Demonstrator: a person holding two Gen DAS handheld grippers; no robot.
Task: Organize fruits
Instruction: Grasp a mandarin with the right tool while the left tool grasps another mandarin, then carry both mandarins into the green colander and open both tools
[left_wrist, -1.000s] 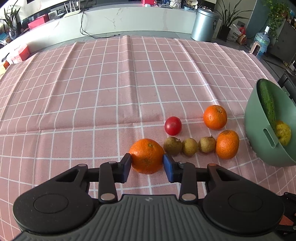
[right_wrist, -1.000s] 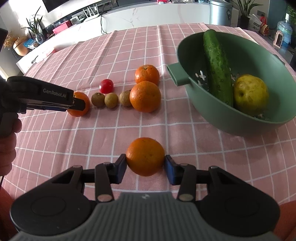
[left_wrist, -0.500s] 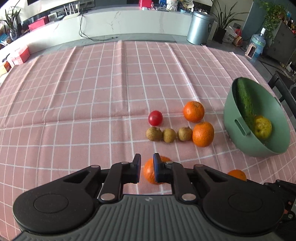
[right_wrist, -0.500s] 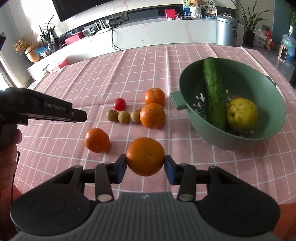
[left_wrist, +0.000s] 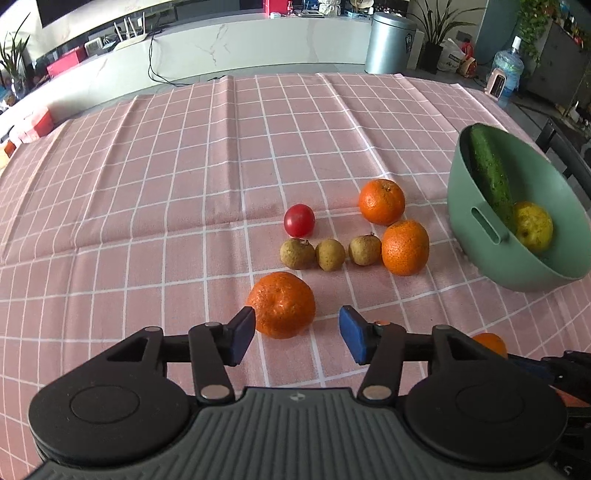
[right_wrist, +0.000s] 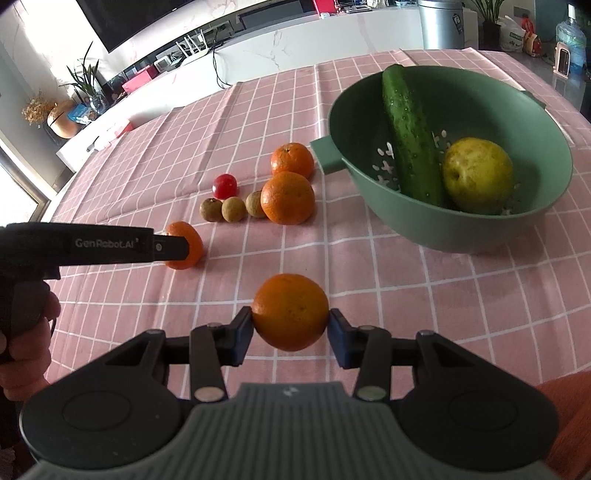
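Oranges are being sorted: the right gripper (right_wrist: 291, 325) is squeezing one orange (right_wrist: 290, 311) above the cloth, and should be setting it gently beside the orange (left_wrist: 281, 304) lying between the left gripper's (left_wrist: 297, 329) wide-open fingers.

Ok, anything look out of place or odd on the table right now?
One mismatch: the cucumber leans in the green colander beside the yellow fruit, odd for a fruit sort. Nothing is spilled or damaged. The right gripper holds an orange; the left gripper is open.
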